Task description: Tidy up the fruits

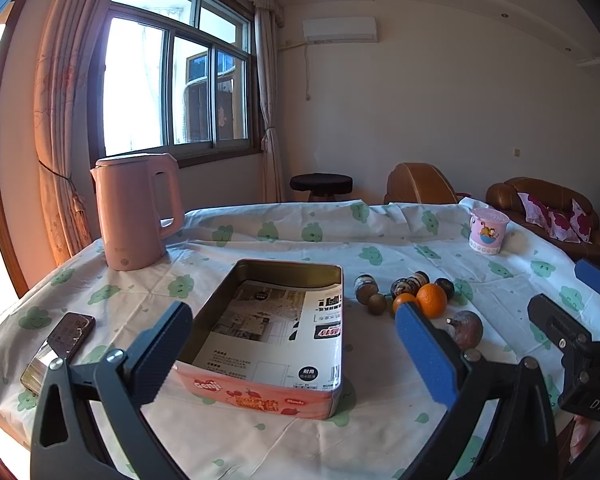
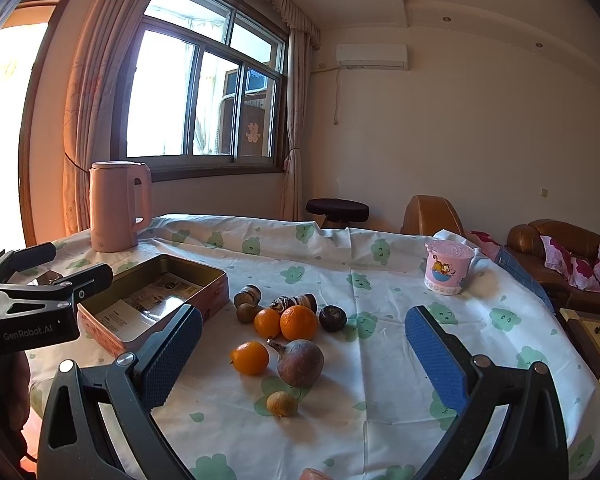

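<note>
Both grippers, left (image 1: 294,342) and right (image 2: 304,354), stand wide and empty. Loose fruits (image 2: 298,322) lie clustered on the tablecloth (image 2: 380,380), right of the open tin (image 1: 268,320).

A: What did the left gripper (image 1: 292,344) look like?

B: It had a dark grey plastic frame with triangular cut-outs and silver screws at the joints. One finger pad showed blue and ribbed; the other appeared dark.

A: And the right gripper (image 2: 304,352)?

B: It had the same build: a grey frame, round silver screws, and two blue textured pads (image 2: 436,360). Seen from the right camera, the left one's black body carried white lettering, "GenRobot.AI". From the left camera, the right one's black housing showed the letters "DAS".
</note>
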Demonstrator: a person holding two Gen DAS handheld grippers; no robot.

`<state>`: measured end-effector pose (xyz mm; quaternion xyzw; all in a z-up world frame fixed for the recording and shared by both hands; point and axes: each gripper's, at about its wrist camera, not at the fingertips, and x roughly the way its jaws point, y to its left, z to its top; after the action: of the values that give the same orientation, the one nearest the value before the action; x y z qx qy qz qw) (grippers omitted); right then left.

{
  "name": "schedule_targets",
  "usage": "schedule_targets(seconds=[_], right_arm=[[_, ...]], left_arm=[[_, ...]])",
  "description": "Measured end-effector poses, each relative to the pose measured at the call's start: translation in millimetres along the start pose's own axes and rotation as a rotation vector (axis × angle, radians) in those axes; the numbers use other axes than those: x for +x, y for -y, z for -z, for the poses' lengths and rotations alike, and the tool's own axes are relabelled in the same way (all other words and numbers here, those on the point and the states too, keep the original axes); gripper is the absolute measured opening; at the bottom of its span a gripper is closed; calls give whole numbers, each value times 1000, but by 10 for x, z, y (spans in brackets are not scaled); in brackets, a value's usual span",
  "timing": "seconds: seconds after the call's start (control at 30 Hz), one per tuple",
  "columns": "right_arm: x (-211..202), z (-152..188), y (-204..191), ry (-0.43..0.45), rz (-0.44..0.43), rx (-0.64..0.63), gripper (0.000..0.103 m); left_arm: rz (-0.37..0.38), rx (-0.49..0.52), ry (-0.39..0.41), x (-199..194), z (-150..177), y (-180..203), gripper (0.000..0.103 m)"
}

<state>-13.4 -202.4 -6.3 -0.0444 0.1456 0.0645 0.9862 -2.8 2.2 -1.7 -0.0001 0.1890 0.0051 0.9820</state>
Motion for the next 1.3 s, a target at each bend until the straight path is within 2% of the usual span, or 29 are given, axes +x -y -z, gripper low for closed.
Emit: schedule_targets(seconds=[1.3], right_arm=[[26,50,-43,-13,-4,-2,102]], left_arm=[[1,1,-2,3,25,-11,103]])
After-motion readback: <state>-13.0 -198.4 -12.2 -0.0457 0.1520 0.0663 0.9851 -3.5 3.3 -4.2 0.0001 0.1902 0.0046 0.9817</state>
